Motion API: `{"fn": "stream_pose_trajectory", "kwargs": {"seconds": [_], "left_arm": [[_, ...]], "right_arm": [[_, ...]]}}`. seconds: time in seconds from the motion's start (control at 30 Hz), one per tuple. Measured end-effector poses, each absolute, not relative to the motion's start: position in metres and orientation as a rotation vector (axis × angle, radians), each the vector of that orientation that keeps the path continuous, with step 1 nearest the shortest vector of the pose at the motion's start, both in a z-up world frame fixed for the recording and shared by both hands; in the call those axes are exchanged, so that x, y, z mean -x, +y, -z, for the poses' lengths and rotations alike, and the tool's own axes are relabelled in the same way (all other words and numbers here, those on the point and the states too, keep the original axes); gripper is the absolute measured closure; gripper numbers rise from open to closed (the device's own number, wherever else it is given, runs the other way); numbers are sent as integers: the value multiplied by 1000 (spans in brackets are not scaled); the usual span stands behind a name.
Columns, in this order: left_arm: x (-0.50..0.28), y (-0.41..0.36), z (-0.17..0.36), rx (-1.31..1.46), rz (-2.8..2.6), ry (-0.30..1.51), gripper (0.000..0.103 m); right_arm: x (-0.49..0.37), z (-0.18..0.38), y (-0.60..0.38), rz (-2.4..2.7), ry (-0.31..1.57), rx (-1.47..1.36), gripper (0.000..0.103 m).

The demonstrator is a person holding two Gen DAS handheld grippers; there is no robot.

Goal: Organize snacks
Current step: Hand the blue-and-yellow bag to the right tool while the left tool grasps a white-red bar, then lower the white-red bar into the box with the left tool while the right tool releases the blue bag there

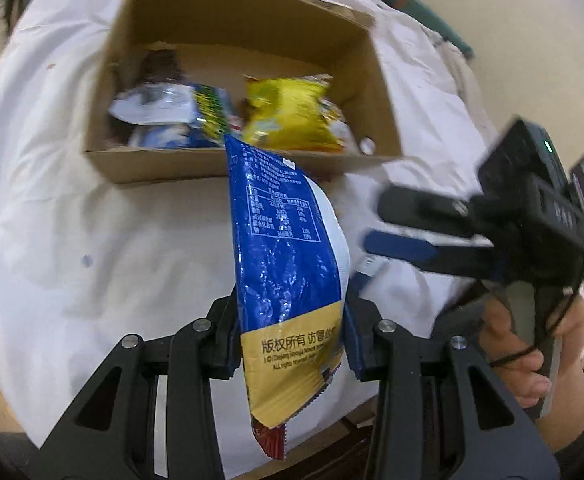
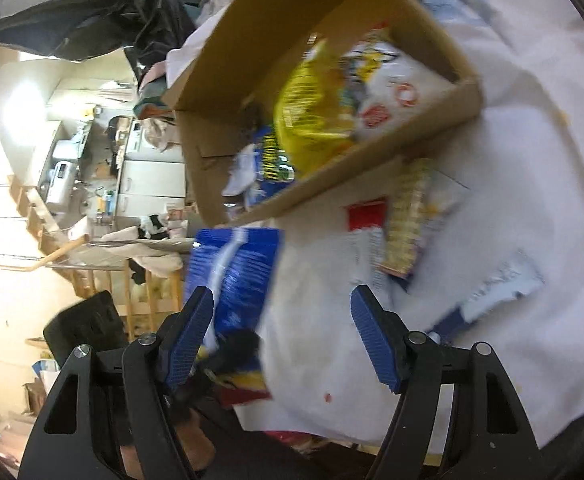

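Observation:
My left gripper (image 1: 292, 344) is shut on a blue and yellow snack bag (image 1: 287, 264) and holds it upright above the white cloth, in front of the open cardboard box (image 1: 235, 164). The box holds a yellow bag (image 1: 287, 116) and several other packets. In the right wrist view the blue bag (image 2: 235, 272) shows left of centre with the box (image 2: 332, 184) beyond. My right gripper (image 2: 281, 332) is open and empty; it also shows in the left wrist view (image 1: 392, 224) at the right. Loose packets (image 2: 404, 224) lie on the cloth beside the box.
A white cloth (image 1: 91, 240) covers the table. A pale blue packet (image 2: 504, 284) lies at the right. Beyond the table's left edge are a wooden stair rail (image 2: 51, 256) and cluttered room (image 2: 91, 160).

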State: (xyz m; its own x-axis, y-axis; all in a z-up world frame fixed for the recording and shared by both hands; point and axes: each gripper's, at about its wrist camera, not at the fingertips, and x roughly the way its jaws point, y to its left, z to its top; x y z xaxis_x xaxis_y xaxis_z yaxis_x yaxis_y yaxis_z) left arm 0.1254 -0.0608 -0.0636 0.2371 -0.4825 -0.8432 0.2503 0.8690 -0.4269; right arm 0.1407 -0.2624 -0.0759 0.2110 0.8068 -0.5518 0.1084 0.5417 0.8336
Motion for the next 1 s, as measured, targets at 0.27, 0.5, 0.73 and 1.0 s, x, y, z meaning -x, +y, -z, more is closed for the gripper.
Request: {"fn": "stream_pose_trajectory", "kwargs": {"seconds": [0.27, 0.5, 0.73, 1.0], "left_arm": [[-128, -75, 83, 116, 492, 1297, 63], [-145, -55, 126, 76, 283, 1452, 44], [-145, -44, 134, 59, 244, 1472, 43], [-140, -62, 143, -95, 254, 1456, 76]], "right_arm": [[-154, 80, -217, -600, 1352, -663, 59], [-159, 95, -183, -580, 1345, -536, 77], [-158, 76, -209, -521, 1246, -550, 84], [-145, 57, -239, -500, 1181, -561, 85]]}}
